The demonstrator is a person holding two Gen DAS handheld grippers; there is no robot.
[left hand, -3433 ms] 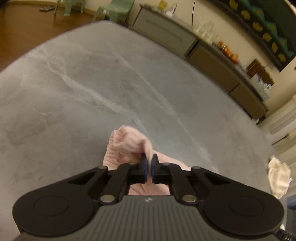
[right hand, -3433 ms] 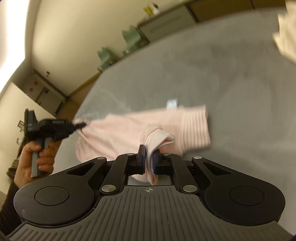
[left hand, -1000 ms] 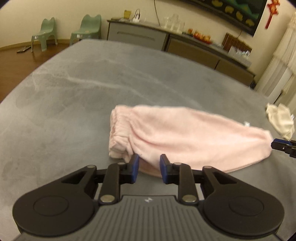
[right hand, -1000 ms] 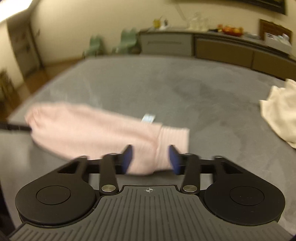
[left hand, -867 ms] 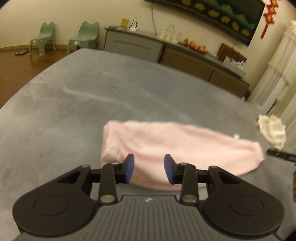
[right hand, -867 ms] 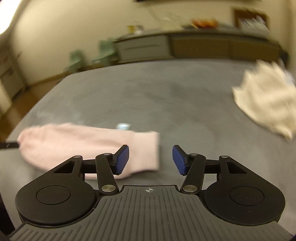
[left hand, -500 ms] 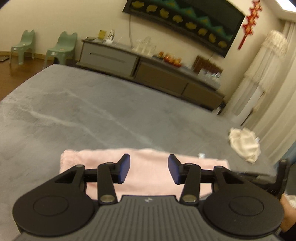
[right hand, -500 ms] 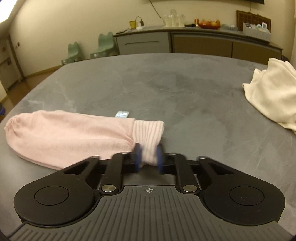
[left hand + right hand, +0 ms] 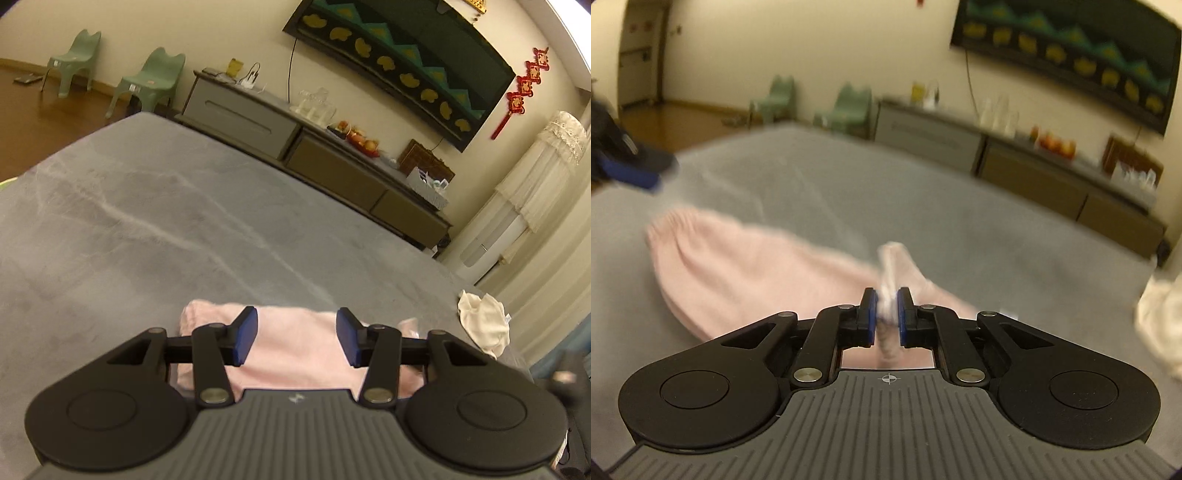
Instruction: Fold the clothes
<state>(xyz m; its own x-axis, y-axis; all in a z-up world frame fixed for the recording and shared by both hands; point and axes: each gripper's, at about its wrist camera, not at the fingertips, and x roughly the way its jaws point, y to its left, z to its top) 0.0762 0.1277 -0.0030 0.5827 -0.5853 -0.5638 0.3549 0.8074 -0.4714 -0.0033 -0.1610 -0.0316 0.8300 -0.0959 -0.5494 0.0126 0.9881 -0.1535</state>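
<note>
A pink knit garment (image 9: 738, 266) lies folded lengthwise on the grey table (image 9: 923, 206). My right gripper (image 9: 886, 314) is shut on its ribbed cuff end (image 9: 892, 262) and lifts that end off the table. The view is blurred. My left gripper (image 9: 295, 332) is open and empty, held above the middle of the pink garment (image 9: 291, 350). In the right wrist view the left gripper shows at the far left edge (image 9: 631, 170), above the table.
A cream cloth (image 9: 484, 325) lies bunched at the table's right edge; it also shows blurred in the right wrist view (image 9: 1160, 310). A low sideboard (image 9: 314, 147) with bottles and fruit stands behind the table. Two green chairs (image 9: 147, 85) stand at the back left.
My right gripper has closed on the garment's cuff end and raised it. My left gripper has opened, let go of the waist end and lifted away.
</note>
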